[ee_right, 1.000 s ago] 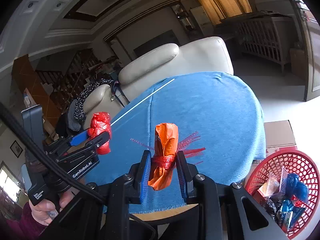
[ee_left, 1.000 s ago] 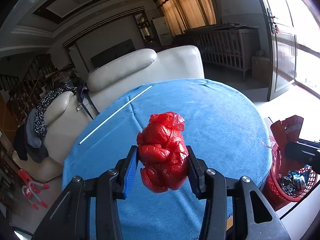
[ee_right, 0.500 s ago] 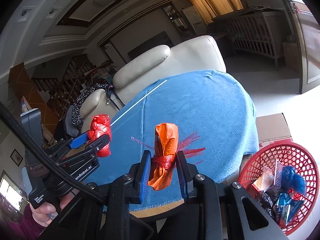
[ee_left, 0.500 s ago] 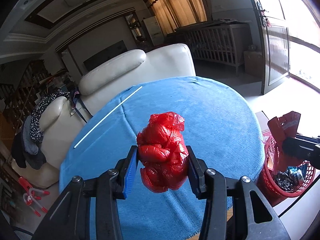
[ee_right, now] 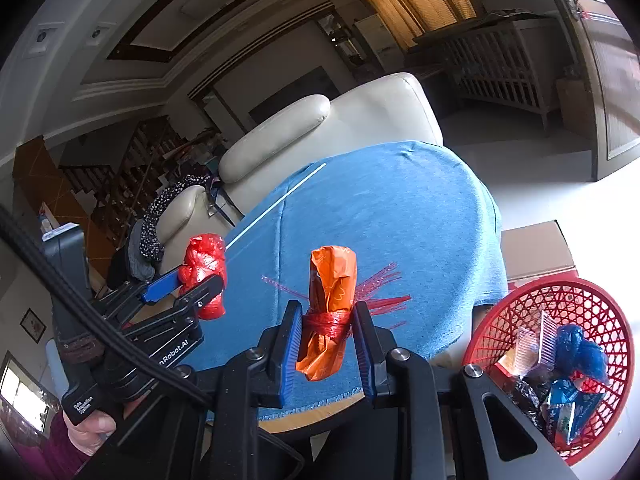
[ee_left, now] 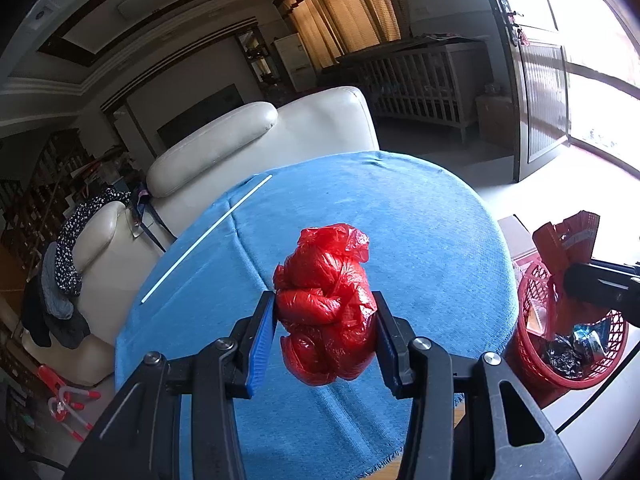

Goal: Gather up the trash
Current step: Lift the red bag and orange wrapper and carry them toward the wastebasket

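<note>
Jaws of your left gripper (ee_left: 325,322) pinching a crumpled red plastic bag (ee_left: 326,304), your right gripper (ee_right: 326,338) clamping an orange wrapper bundle (ee_right: 328,308), blue-clothed tabletop (ee_right: 392,216) beyond both, red basket (ee_right: 516,316) right of your right jaws.

White lettering on the left tool's (ee_right: 202,280) black body reads "nRobot.AI", its first letters hidden. Lower on that tool, the handle (ee_right: 82,400) above the person's hand (ee_right: 90,432) carries small white print, "Data", the rest too small.
</note>
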